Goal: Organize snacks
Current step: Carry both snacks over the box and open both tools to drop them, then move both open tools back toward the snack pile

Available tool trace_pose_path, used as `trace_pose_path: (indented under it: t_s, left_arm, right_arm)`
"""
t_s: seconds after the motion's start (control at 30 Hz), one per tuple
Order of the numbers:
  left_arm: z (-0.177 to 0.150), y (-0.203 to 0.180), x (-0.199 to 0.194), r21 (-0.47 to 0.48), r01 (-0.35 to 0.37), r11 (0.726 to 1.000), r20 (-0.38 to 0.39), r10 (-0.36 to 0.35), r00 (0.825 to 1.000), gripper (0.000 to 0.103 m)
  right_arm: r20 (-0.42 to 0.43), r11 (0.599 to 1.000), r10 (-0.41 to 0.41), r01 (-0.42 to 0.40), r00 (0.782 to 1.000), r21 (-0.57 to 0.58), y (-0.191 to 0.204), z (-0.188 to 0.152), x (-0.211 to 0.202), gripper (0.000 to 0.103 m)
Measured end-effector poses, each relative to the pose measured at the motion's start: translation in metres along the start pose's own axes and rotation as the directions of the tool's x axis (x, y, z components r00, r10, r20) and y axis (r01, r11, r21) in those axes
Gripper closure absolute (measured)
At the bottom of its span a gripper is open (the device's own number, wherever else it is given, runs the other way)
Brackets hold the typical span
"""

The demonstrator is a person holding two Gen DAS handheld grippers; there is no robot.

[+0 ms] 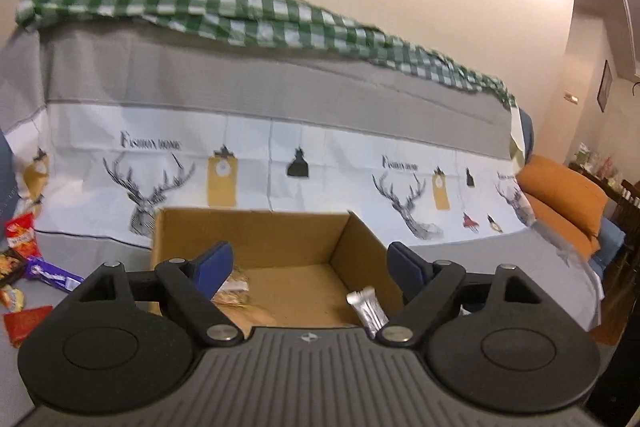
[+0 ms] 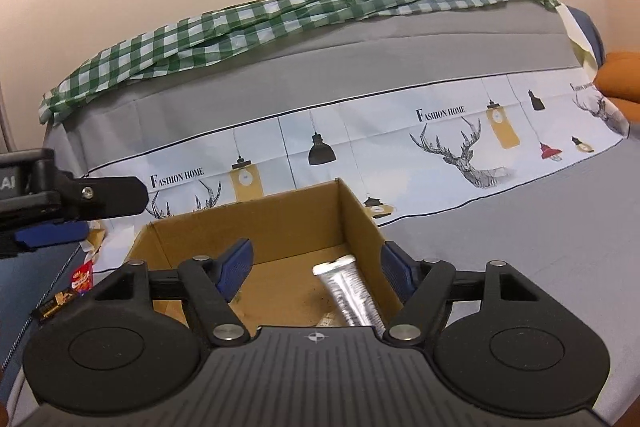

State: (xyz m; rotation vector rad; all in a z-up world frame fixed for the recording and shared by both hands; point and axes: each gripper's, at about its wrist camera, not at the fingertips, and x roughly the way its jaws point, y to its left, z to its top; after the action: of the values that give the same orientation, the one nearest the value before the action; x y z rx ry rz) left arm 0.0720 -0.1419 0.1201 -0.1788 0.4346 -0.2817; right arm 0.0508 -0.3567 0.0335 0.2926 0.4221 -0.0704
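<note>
My left black plastic two-finger gripper (image 1: 308, 269): blue pads (image 1: 212, 269), silver pivot screws, ribbed grey base. My right black two-finger gripper (image 2: 316, 267): same, crosshair mark at 6 o'clock.

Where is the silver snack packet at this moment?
The silver snack packet lies inside the cardboard box, on its floor close to the right wall; in both wrist views it shows between the open fingers, toward the right one.
</note>
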Motion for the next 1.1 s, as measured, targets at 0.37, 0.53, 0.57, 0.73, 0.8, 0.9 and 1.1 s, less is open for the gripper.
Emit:
trace_pose_path:
  t_s: [0.37,0.53,0.57,0.73,0.8,0.9,1.1]
  left_arm:
    - [-0.029,0.036,-0.048,-0.033,0.029,0.999,0.018,-0.029,0.999,0.032]
    - [-0.042,0.077,-0.065,-0.090,0.026,0.996,-0.037,-0.029,0.999,0.062]
    - [-0.045,0.085,-0.067,-0.093,0.019,0.995,-0.044,-0.023,0.999,0.065]
    - [-0.060,0.130,-0.076,0.009,0.013,1.000,-0.044,-0.012,0.999,0.070]
    - [-0.069,0.150,-0.080,0.052,0.017,0.999,-0.034,-0.015,0.999,0.070]
    - [-0.087,0.178,-0.086,0.059,-0.011,0.998,-0.029,0.013,1.000,0.070]
    - [-0.097,0.222,-0.095,-0.134,-0.079,0.988,-0.006,0.078,0.997,0.070]
  right_arm:
    - [0.021,0.997,0.006,-0.004,1.000,-0.072,0.019,-0.001,-0.008,0.030]
    - [0.027,0.995,0.046,-0.043,0.999,-0.091,0.033,-0.002,-0.015,0.049]
    - [0.023,0.995,0.057,-0.055,0.998,-0.086,0.035,-0.001,-0.016,0.052]
    - [0.008,0.992,0.111,-0.110,0.994,-0.065,0.046,-0.001,-0.022,0.065]
    - [0.000,0.990,0.127,-0.126,0.992,-0.063,0.051,-0.002,-0.024,0.066]
    - [-0.006,0.986,0.150,-0.150,0.989,-0.075,0.062,-0.004,-0.028,0.065]
    - [-0.037,0.967,0.196,-0.199,0.980,-0.158,0.090,-0.012,-0.032,0.065]
